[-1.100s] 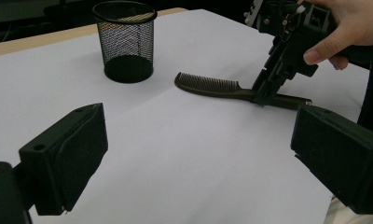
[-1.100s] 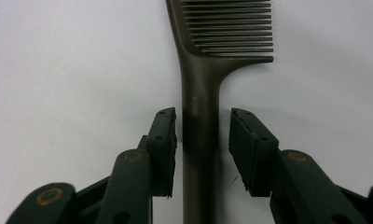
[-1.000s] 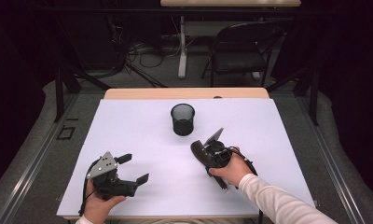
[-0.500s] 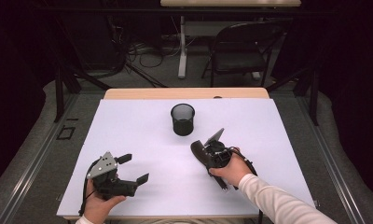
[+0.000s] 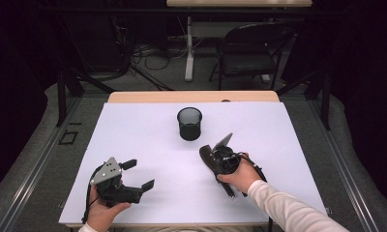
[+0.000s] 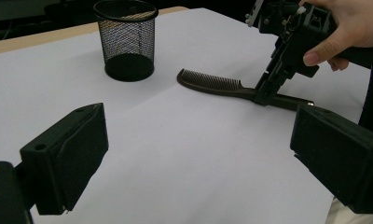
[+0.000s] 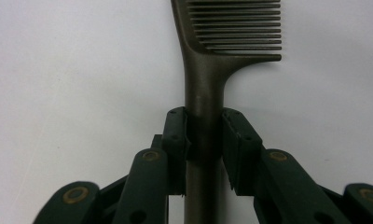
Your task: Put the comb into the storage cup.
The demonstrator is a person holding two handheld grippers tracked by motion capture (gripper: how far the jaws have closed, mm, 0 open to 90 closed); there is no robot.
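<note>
A dark brown comb (image 7: 203, 88) lies flat on the white table top (image 5: 133, 121), its teeth toward a black mesh cup (image 5: 189, 123). My right gripper (image 7: 204, 149) points down at it and is shut on the comb's handle, with a pad pressed on each side. The left gripper view shows the same grip (image 6: 264, 95) on the comb (image 6: 212, 85), just behind the teeth. In the high view the comb (image 5: 206, 154) shows dark beside the right gripper (image 5: 216, 166). My left gripper (image 5: 139, 174) rests at the front left, open and holding nothing, well away from the comb.
The mesh cup (image 6: 127, 39) stands upright near the table's middle, a short way beyond the comb's teeth. Bare white surface lies between the two grippers. Behind the table stand a chair (image 5: 249, 53) and floor cables.
</note>
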